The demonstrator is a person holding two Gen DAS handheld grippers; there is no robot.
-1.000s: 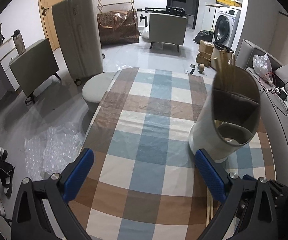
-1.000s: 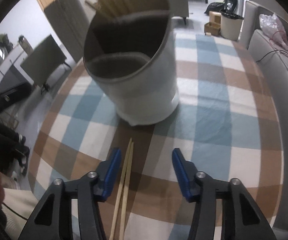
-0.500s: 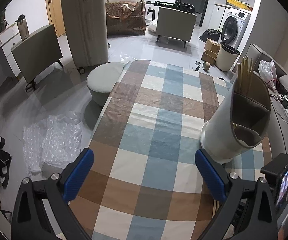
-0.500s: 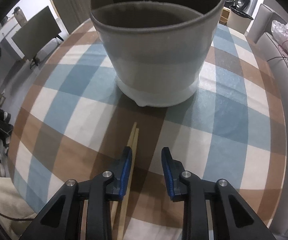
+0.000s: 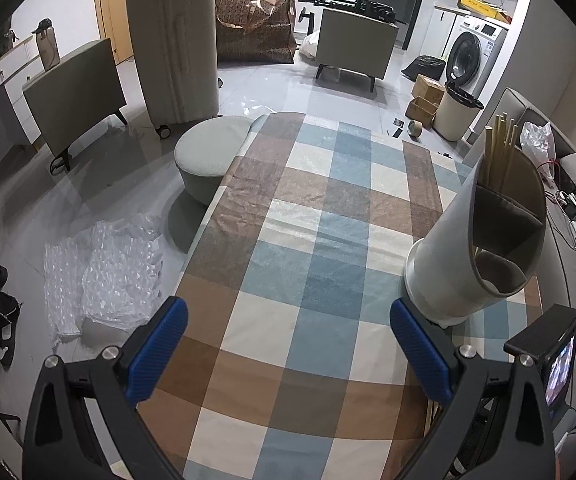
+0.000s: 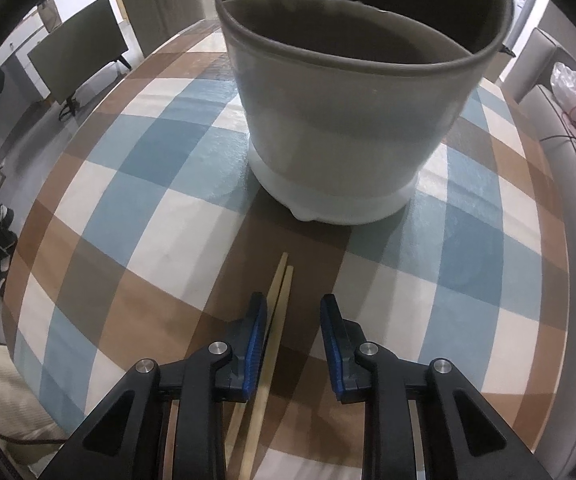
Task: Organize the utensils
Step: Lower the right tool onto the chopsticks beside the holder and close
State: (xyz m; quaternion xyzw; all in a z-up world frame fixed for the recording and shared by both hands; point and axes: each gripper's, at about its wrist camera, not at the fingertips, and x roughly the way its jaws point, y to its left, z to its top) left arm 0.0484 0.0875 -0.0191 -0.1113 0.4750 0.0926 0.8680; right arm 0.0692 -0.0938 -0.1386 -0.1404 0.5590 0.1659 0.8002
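Table: a long table under a checked cloth (image 5: 319, 248) of blue, brown and white squares.
Utensil holder: a pale, round utensil holder (image 6: 343, 128) with inner dividers stands upright near the table's right edge; in the left wrist view a bunch of wooden chopsticks (image 5: 499, 152) rises from its far compartment.
Loose chopsticks: a pair of wooden chopsticks (image 6: 278, 304) lies flat on the cloth between the holder and the table's near edge, tips toward the holder but clear of it.
Right gripper (image 6: 293, 320): pointed steeply down over the loose pair. Its jaws have just been closing and stand narrow, with the pair between them, close against the left blue pad; the right pad is clear of the sticks.
Left gripper (image 5: 288, 344): jaws spread wide over the near middle of the cloth, nothing between them; its right finger is just beside the holder's base.
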